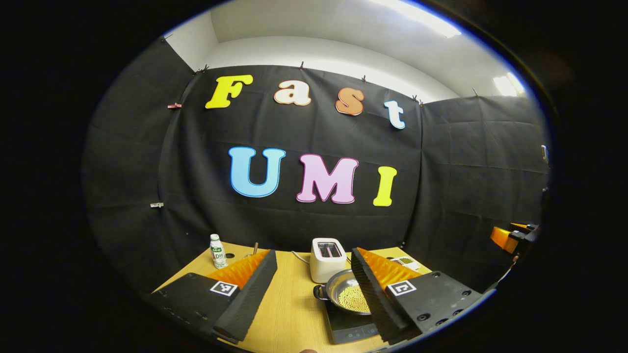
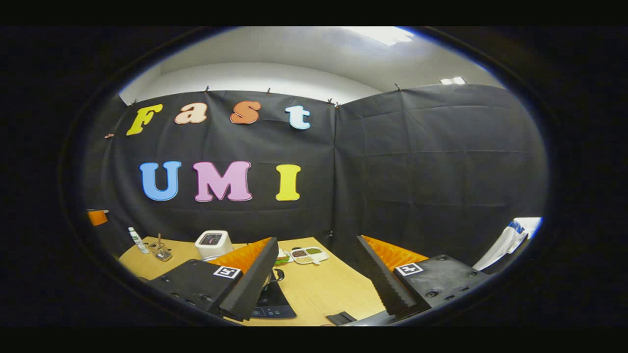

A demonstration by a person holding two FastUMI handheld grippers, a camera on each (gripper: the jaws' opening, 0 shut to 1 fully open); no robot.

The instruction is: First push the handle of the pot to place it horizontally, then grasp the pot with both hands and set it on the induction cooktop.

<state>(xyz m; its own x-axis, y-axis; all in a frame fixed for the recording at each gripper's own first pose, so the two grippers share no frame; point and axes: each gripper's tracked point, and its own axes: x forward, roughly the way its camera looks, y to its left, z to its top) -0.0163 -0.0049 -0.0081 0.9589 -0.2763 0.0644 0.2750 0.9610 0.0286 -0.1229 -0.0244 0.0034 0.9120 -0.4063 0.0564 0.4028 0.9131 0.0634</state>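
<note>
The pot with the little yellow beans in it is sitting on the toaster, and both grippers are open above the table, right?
Not quite. The pot sits on the black induction cooktop, with the white toaster standing behind it, as the left gripper view shows. The rest holds: the left gripper and the right gripper are both open above the table.

Both claw-mounted views above the table, facing the wall; toaster shared

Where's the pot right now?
In the left gripper view the pot sits on the cooktop, just in front of the toaster.
</note>
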